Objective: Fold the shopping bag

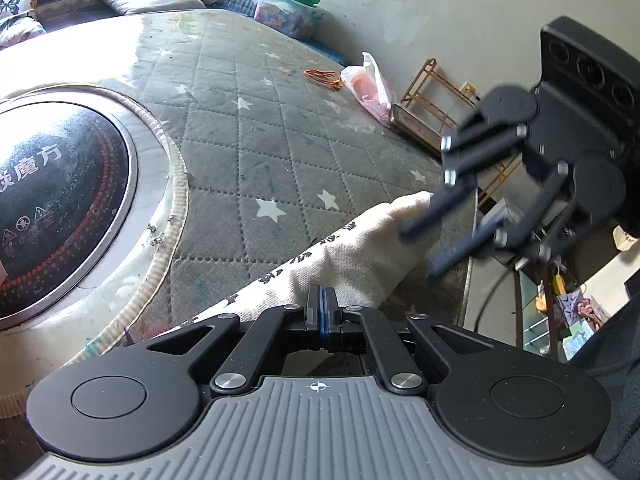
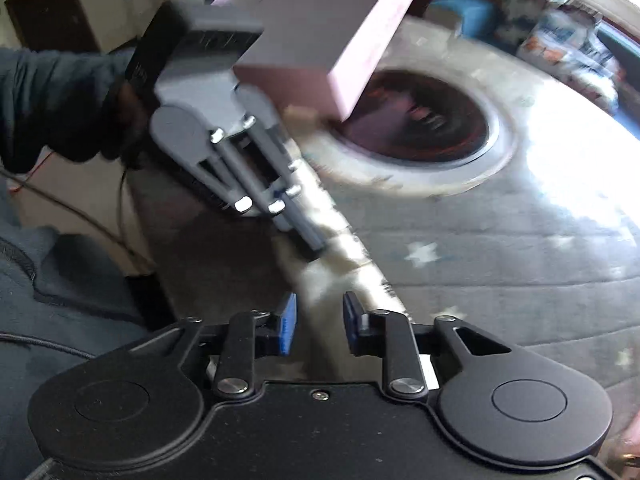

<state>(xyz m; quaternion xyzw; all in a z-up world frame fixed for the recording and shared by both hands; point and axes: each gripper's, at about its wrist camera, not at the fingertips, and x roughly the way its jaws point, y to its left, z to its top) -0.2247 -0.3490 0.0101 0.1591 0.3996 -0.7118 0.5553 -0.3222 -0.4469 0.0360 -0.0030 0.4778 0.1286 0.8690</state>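
Observation:
A cream canvas shopping bag (image 1: 360, 248) with dark printed characters lies as a long folded strip along the near edge of a grey quilted mattress (image 1: 280, 140). My left gripper (image 1: 322, 304) is shut on the strip's near part. In the right wrist view, the left gripper (image 2: 314, 246) shows from the side with its tips down on the blurred cloth (image 2: 324, 276). My right gripper (image 1: 418, 252) hovers at the strip's far end with its fingers apart. In its own view the right gripper (image 2: 320, 320) has a clear gap between its blue pads, and pale cloth shows beyond the gap.
A round dark disc (image 1: 60, 208) in a white ring lies on the mattress to the left. Farther back are orange loops (image 1: 322, 78), a pink plastic bag (image 1: 368, 84) and a toy bin (image 1: 288, 12). A gold rack (image 1: 432, 96) stands beside the bed. A pink box (image 2: 332, 40) is near the disc.

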